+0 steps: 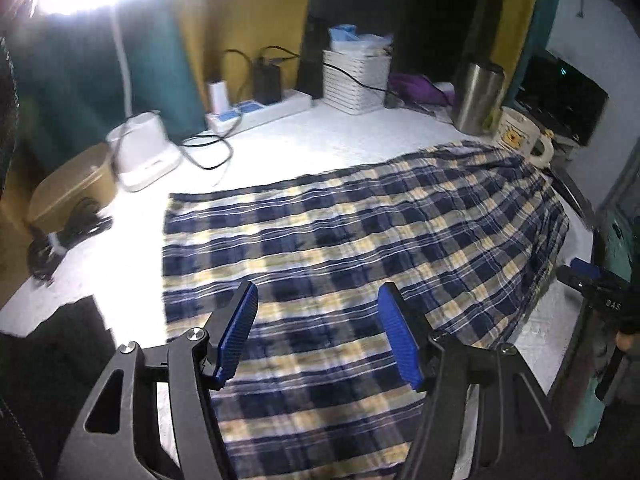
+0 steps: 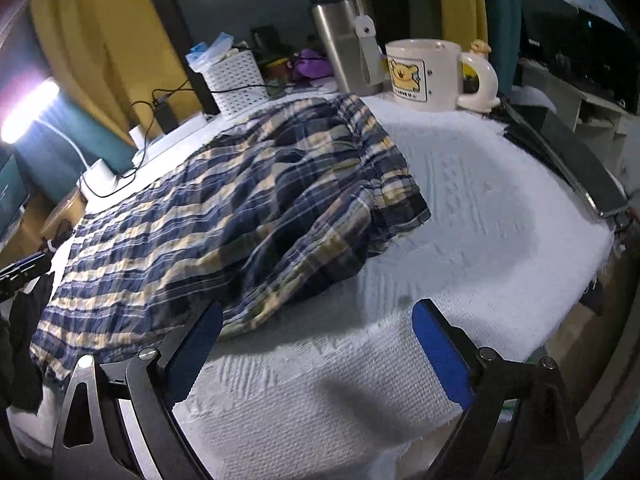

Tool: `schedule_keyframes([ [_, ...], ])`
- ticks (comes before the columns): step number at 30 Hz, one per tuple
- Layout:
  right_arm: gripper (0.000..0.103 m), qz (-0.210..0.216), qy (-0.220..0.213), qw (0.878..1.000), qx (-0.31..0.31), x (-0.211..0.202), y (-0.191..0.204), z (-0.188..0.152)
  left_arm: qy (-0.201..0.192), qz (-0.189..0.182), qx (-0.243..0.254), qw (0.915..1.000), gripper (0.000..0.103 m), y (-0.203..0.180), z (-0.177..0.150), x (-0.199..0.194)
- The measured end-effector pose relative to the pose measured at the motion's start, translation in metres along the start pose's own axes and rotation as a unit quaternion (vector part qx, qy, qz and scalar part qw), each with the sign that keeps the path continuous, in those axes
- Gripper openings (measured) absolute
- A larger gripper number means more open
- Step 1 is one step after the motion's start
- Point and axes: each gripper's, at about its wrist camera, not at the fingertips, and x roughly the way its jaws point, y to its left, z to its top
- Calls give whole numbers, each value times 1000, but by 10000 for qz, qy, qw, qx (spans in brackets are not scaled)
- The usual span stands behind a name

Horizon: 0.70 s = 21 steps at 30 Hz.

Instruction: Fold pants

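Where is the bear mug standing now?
The bear mug stands at the table's far edge, right of the steel tumbler, just beyond the plaid pants.

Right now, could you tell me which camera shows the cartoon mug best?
The right wrist view: the mug stands whole, its bear picture facing the lens. The left wrist view catches it small at the pants' far end.

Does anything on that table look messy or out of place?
The plaid pants lie mostly flat, but the end near the mug is bunched and rumpled, one corner flopped over. The white cloth beneath has a frayed edge. Nothing is spilled.
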Motion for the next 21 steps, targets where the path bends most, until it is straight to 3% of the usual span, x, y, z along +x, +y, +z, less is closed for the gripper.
schedule_keyframes([
  [7,96,90,-13,9999,75,12,0,12,98,-43,31,9999,63,1,12,16],
  [21,102,244,-56,9996,138,40,13,37,357,-164,-364,9986,63,32,12,42],
])
